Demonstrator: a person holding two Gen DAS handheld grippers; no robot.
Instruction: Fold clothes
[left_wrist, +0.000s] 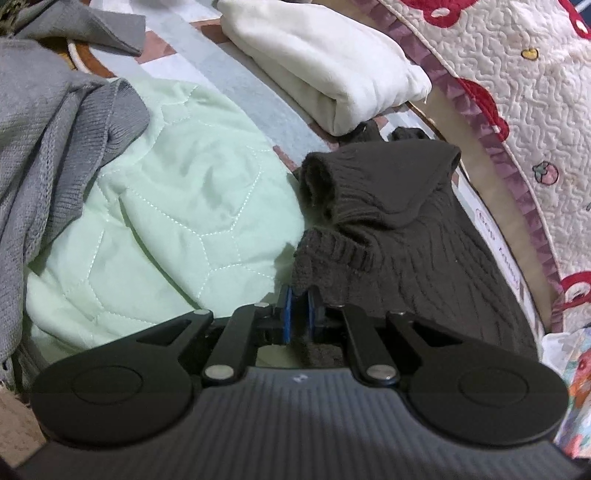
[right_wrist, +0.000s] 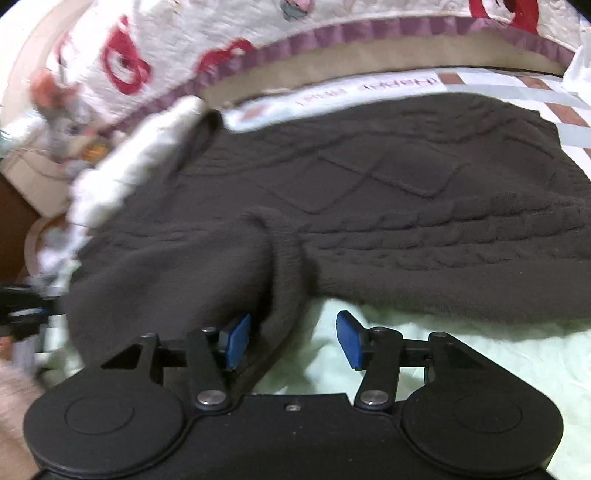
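Left gripper (left_wrist: 299, 310) clamps my dark brown cable-knit sweater's (left_wrist: 399, 236) near hem on the pale green quilted blanket (left_wrist: 177, 206); right gripper (right_wrist: 291, 341) gapes over a fold, must close next.

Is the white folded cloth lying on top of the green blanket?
No, the white folded cloth lies apart from the green blanket, on the checked sheet.

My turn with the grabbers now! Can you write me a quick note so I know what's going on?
Left gripper: shut on the near edge of the dark brown sweater.
Right gripper: open, a sleeve fold of that sweater between its fingers, not pinched.
The sweater lies partly on the pale green quilt.
Done: a white garment is folded.
Left: the brown sweater, then the grey knit.
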